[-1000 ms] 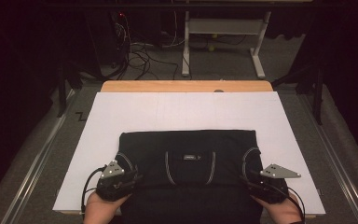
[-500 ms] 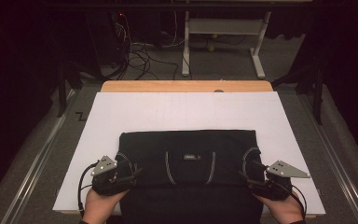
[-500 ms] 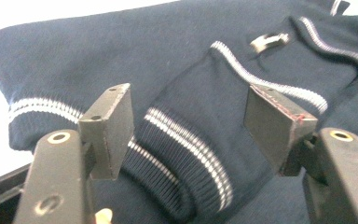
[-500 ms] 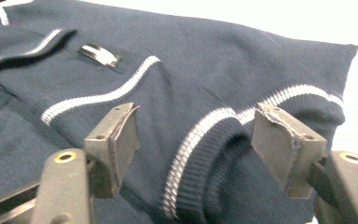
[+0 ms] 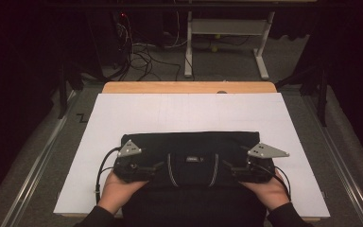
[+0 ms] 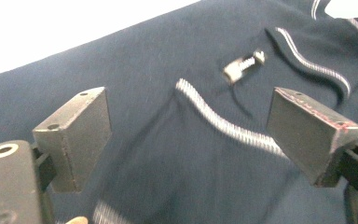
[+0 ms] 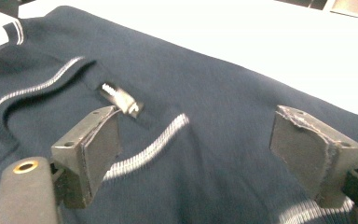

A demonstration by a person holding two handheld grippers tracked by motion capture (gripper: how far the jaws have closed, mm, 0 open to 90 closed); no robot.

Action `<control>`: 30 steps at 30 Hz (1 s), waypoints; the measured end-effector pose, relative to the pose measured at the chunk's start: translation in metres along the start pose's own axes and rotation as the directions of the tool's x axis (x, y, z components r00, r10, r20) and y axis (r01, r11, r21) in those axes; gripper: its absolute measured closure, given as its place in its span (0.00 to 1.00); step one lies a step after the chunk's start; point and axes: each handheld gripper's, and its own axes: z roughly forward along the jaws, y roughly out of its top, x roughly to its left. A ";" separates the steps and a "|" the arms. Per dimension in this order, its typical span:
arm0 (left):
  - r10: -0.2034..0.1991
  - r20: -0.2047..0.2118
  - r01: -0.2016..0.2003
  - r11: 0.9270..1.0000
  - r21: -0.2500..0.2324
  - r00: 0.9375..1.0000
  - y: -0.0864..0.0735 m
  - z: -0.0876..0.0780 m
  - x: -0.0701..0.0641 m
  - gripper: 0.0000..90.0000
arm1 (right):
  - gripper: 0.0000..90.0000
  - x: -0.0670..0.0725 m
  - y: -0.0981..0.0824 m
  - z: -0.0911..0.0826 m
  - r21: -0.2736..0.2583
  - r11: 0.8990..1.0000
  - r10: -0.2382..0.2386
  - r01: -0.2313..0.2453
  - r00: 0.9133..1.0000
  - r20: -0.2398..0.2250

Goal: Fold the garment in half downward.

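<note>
A dark navy garment (image 5: 191, 146) with thin white stripes (image 6: 223, 123) and a small label (image 7: 121, 100) lies folded on the white sheet (image 5: 184, 111). My left gripper (image 5: 158, 166) hovers over the garment's left part, pointing inward. Its jaws have just been opening and stand wide apart (image 6: 189, 116), with only the fabric lying below them. My right gripper (image 5: 227, 165) mirrors it over the right part. Its jaws have also just been opening (image 7: 196, 126), and no cloth is pinched between the pads. A hand holds each gripper from the near edge.
The white sheet covers a wooden table whose far edge (image 5: 189, 87) shows beyond it. Metal rails (image 5: 33, 165) run along both sides. A white desk frame (image 5: 227, 42) and loose cables (image 5: 142, 52) sit on the floor behind.
Both grippers have lifted and moved inward over the garment. Their jaws stand wider than before. The garment has stayed in place.
</note>
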 end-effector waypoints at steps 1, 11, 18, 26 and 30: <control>0.003 -0.003 -0.003 1.000 0.002 1.000 0.005 0.003 -0.001 0.13 | 0.19 0.001 0.004 0.003 0.004 1.000 -0.007 0.007 1.000 0.005; -0.033 0.002 0.033 0.995 0.097 0.999 0.032 0.039 0.003 0.14 | 0.33 0.006 0.016 0.033 0.064 0.998 -0.021 0.022 1.000 -0.011; -0.045 0.011 0.042 0.978 0.206 0.999 0.027 0.061 0.007 0.33 | 0.45 0.008 0.011 0.055 0.157 0.987 0.012 -0.010 1.000 -0.013; -0.041 0.013 0.037 0.970 0.242 0.999 0.019 0.075 0.003 0.44 | 0.58 0.011 0.001 0.067 0.235 0.972 -0.011 0.014 1.000 -0.015; -0.045 0.018 0.039 0.972 0.231 0.999 0.017 0.075 0.004 0.56 | 0.67 0.012 0.000 0.069 0.246 0.969 -0.001 0.002 1.000 -0.005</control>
